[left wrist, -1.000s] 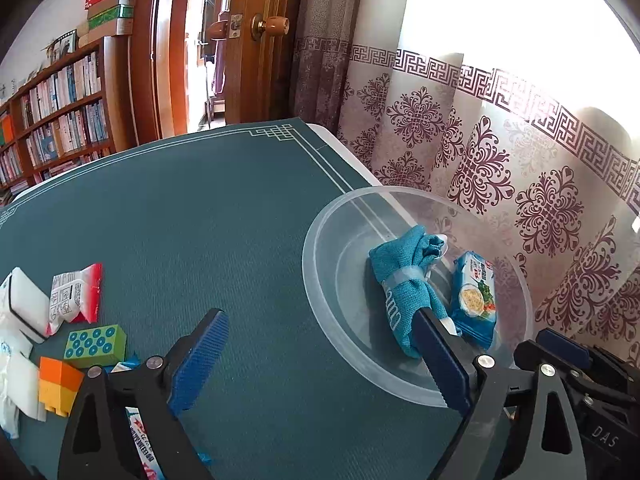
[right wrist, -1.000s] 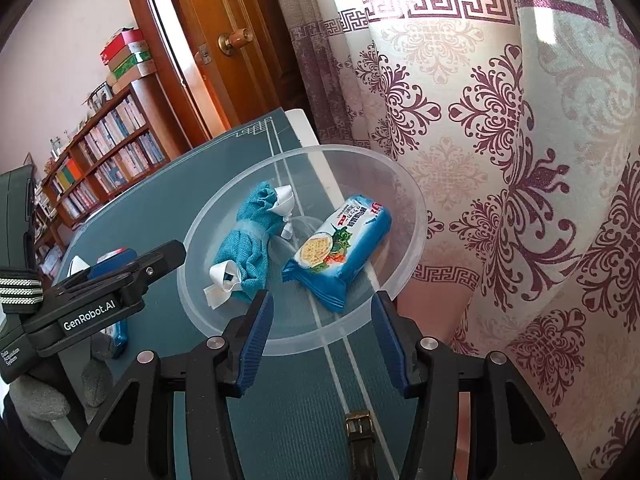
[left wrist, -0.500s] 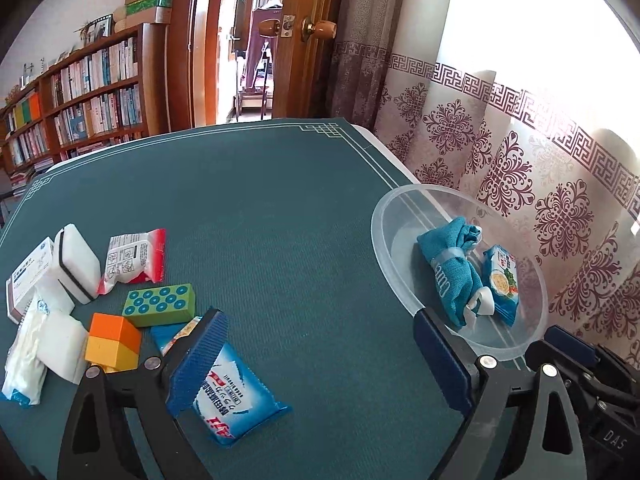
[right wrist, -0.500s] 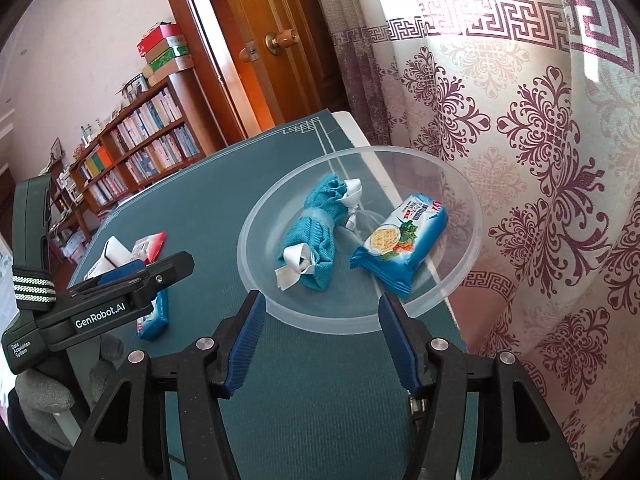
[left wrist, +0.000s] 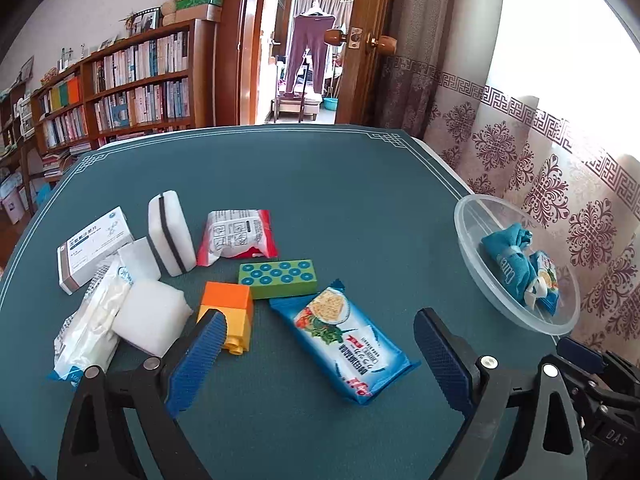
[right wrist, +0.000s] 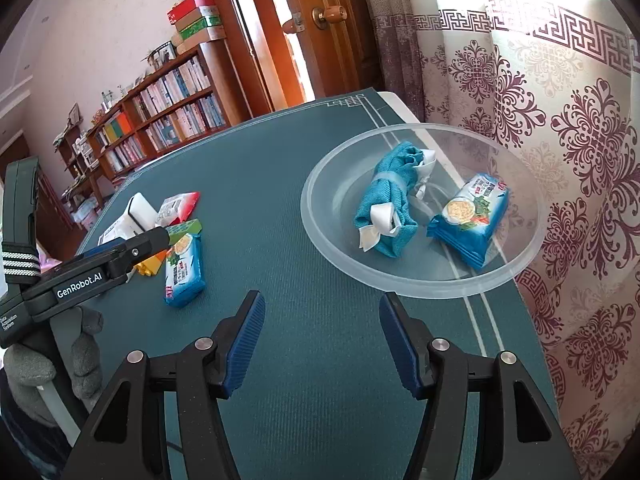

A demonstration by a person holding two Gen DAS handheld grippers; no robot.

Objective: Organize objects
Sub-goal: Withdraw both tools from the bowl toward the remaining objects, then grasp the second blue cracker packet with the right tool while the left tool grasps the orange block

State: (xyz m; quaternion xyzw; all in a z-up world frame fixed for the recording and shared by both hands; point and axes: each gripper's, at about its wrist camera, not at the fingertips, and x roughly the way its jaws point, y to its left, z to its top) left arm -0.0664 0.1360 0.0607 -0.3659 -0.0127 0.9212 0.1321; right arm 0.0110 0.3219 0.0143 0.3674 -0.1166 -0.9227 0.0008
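Note:
My left gripper [left wrist: 320, 320] is open and hovers over a blue cracker packet [left wrist: 344, 336] lying flat on the teal table, with an orange block [left wrist: 228, 312] by its left finger. Nothing is between its pads. A clear plastic bowl [right wrist: 420, 280] at the table's right edge holds a rolled teal towel [right wrist: 388, 204] and a second blue cracker packet [right wrist: 468, 216]. My right gripper [right wrist: 322, 304] is open and empty, just short of the bowl's near rim. The bowl [left wrist: 472, 248] sits far right in the left wrist view.
Left of the blue packet lie a green studded block [left wrist: 278, 278], a red-and-white packet [left wrist: 236, 238], a white sponge with a black stripe [left wrist: 168, 236], a white box [left wrist: 94, 248], a plain white sponge [left wrist: 150, 316] and a tissue pack [left wrist: 92, 328]. Curtains hang beyond the right table edge.
Both grippers drew back from the bowl and swung left. The left wrist view went from the bowl to the pile of loose items. The right jaws stand wider than before.

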